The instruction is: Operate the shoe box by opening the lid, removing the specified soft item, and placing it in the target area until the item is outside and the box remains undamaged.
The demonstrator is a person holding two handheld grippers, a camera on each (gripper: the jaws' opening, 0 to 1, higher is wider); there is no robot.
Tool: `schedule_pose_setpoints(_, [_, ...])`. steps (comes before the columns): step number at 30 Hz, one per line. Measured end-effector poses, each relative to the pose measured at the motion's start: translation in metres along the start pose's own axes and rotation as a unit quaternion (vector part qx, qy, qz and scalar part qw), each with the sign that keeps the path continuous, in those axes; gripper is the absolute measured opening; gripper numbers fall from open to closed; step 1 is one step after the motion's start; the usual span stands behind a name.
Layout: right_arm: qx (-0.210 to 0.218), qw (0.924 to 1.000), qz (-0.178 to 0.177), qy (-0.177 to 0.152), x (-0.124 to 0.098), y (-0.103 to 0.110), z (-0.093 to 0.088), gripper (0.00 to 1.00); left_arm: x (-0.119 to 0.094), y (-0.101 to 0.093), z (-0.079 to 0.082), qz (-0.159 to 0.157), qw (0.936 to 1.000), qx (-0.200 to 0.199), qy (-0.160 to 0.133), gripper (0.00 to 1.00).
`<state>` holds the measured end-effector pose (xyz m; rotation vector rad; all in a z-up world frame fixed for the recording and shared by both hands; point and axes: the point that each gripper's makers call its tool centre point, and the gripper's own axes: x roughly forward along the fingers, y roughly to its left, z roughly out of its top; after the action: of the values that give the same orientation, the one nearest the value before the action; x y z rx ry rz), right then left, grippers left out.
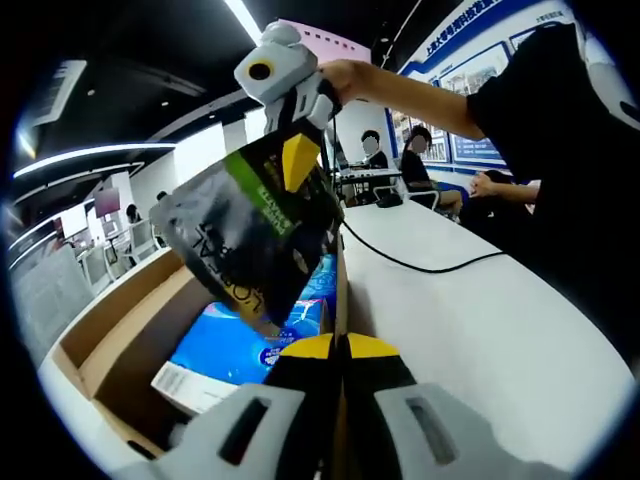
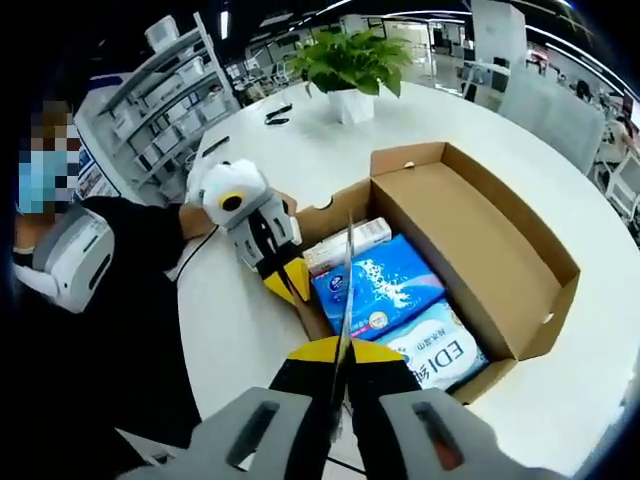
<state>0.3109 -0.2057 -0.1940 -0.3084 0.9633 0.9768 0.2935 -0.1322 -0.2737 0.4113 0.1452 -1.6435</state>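
Both grippers clamped: right (image 1: 300,160) on black pouch (image 1: 250,235), left (image 2: 290,280) on box wall (image 2: 335,300).

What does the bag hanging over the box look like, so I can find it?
Find the open brown cardboard shoe box on the white table. Above it hangs a floppy black plastic pouch with a green band, pinched at its top by the right gripper. The bright blue packs lie flat inside the box; this one is dark and up in the air.
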Motion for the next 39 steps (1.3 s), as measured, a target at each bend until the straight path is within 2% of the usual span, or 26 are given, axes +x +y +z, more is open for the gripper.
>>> schedule_pose_setpoints(17, [0.019,0.9987,-0.036,-0.031,-0.024,-0.007,-0.003,0.00,0.000,0.000,0.000,0.000,1.0000,-0.001,0.000,0.02])
schedule_pose_setpoints(22, [0.022,0.9980,-0.045,-0.038,-0.027,0.003,-0.009,0.00,0.000,0.000,0.000,0.000,1.0000,-0.001,0.000,0.02])
schedule_pose_setpoints(30, [0.044,0.9958,-0.058,-0.055,-0.047,-0.010,-0.020,0.00,0.000,0.001,0.000,0.000,1.0000,-0.002,0.000,0.02])
schedule_pose_setpoints(39, [0.064,0.9920,-0.080,-0.074,-0.070,-0.015,-0.035,0.00,0.000,0.001,-0.001,0.000,1.0000,-0.003,0.000,0.02])
